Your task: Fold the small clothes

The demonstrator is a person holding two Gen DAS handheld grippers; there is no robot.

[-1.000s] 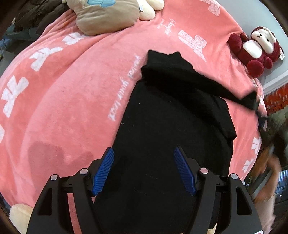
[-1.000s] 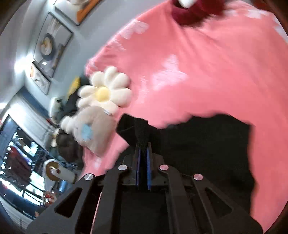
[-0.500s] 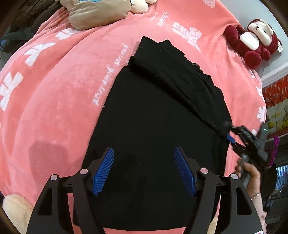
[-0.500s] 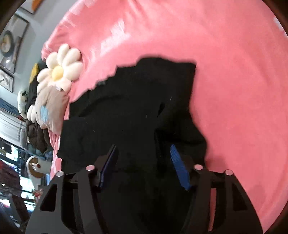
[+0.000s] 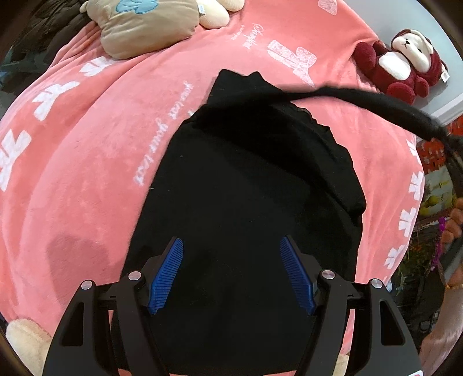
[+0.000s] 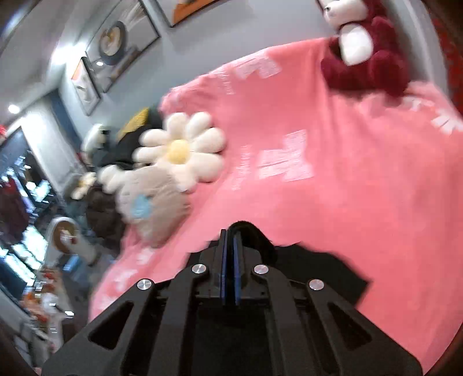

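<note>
A black garment (image 5: pixel 246 202) lies spread on the pink blanket (image 5: pixel 86 159). My left gripper (image 5: pixel 231 272) is open and hovers just above its near part, holding nothing. My right gripper (image 6: pixel 228 260) is shut on a black sleeve (image 6: pixel 254 234) of the garment. In the left wrist view that sleeve (image 5: pixel 376 101) is stretched up and out to the right, off the bed surface, toward the right edge where the holding hand shows. The right wrist view is blurred by motion.
A tan plush cushion (image 5: pixel 144 26) and a flower cushion (image 6: pixel 179 150) lie at the far side of the bed. A red and white plush bear (image 5: pixel 402 60) sits at the far right corner. The blanket's right edge drops off near shelves.
Half a second ago my right gripper was open over the garment. Now it is shut on the sleeve and has lifted it up and to the right. The left gripper stayed open.
</note>
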